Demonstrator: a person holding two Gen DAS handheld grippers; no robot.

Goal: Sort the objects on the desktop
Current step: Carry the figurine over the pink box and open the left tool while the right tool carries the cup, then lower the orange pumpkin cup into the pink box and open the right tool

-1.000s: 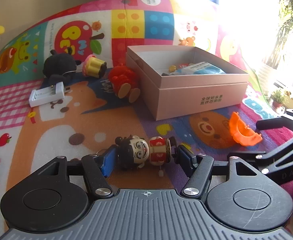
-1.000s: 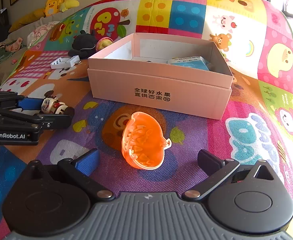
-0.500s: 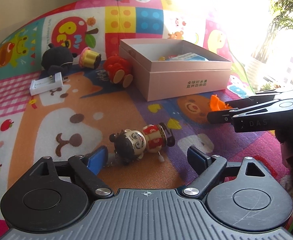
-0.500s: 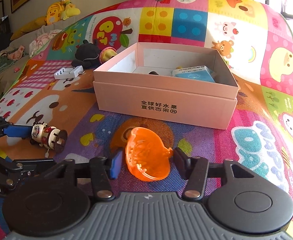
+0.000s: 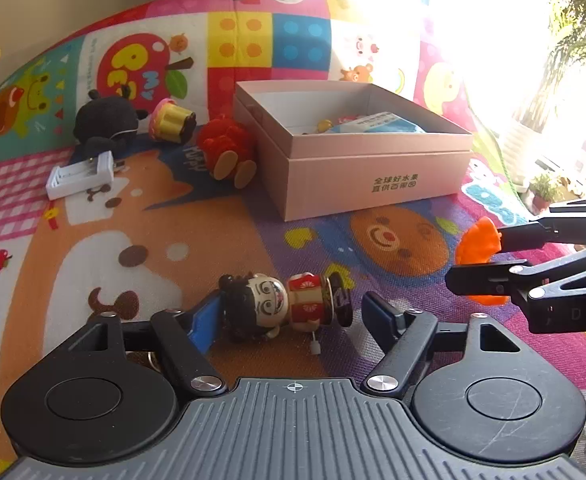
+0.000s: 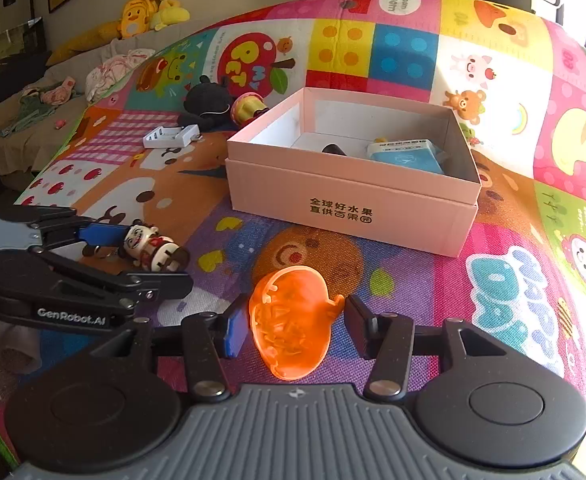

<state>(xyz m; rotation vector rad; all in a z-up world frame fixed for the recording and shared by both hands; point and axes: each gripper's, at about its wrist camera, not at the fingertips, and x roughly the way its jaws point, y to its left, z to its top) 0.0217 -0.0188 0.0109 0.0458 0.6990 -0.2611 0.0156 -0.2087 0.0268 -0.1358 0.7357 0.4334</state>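
Note:
A small doll figure point(image 5: 285, 305) with a black-haired head and red body lies on its side on the play mat between the fingers of my left gripper point(image 5: 293, 316). The left pad touches its head; a gap shows by the right pad. It also shows in the right wrist view point(image 6: 155, 249). My right gripper point(image 6: 291, 326) straddles an orange plastic clip point(image 6: 293, 320); the pads stand close on both sides, contact unclear. The clip also shows in the left wrist view point(image 5: 477, 248). An open pink box point(image 5: 369, 168) holds a blue packet point(image 6: 407, 156).
A red plush toy point(image 5: 227, 152), a yellow-pink cup toy point(image 5: 171, 120), a black plush point(image 5: 107, 122) and a white battery charger point(image 5: 81, 176) lie left of the box. The colourful mat point(image 5: 141, 240) covers the surface. Plants stand at the right edge.
The left gripper has come back down around the doll after lifting away open. The right gripper's fingers have closed in around the orange clip from a wide-open stance.

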